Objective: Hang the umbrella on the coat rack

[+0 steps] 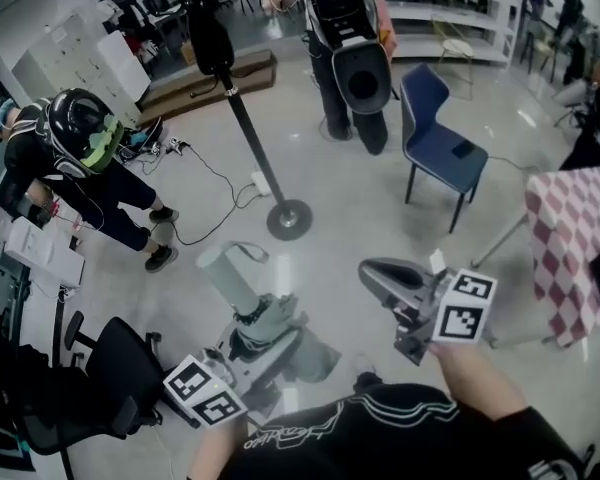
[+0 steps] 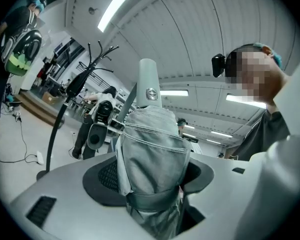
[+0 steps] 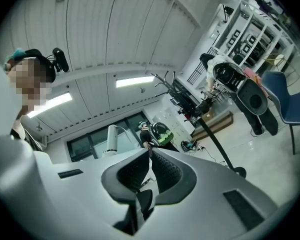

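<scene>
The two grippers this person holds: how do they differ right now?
The left gripper has its jaws wide, clamped on a folded grey umbrella; the right gripper has its jaws closed together with nothing between them. In the head view the left gripper sits lower in the picture than the right gripper. Both are grey, each carries a marker cube, and both point toward the coat rack.

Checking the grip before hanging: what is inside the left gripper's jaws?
A folded grey fabric umbrella, strapped shut, gripped by the left gripper, its pale handle pointing away. The fabric covers where the jaws press it; the umbrella's lower end is hidden too.
</scene>
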### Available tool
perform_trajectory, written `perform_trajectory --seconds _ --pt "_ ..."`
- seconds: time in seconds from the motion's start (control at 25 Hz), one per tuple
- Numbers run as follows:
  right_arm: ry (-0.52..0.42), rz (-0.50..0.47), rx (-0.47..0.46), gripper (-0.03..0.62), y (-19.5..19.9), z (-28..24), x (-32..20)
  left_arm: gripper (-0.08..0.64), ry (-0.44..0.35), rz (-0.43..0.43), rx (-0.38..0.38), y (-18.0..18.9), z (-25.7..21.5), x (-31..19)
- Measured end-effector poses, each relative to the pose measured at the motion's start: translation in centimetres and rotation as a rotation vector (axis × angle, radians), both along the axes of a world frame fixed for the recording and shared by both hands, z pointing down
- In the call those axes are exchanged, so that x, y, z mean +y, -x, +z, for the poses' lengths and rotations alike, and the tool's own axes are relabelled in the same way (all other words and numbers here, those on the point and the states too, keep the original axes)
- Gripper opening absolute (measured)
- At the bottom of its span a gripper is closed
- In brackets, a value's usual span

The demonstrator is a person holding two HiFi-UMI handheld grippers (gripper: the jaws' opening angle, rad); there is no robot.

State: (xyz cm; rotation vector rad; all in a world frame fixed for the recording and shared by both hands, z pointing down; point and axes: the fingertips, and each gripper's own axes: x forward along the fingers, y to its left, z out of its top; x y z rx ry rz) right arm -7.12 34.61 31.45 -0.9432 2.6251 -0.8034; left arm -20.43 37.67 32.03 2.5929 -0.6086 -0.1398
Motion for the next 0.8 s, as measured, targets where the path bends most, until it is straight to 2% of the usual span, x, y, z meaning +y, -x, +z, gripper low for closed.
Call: perform_trajectory --seconds 0.36,0.52,0.8 --pt "-0.009 0.002 -0.006 0.012 -7.7 0.1 -9.5 0.267 -0.009 0.006 0.003 -7.5 -0.4 -10.4" --pt "-0.023 -0.007 0.007 0.012 -9.1 -0.4 -11.8 0.267 -0.008 -0.007 0.002 -8.6 -0.5 -13.2" --pt "-0.013 -0.010 -0.015 0.012 -9.2 0.1 -15.7 0.267 -0.012 -0.003 0.001 -8.8 -0.2 -17.5"
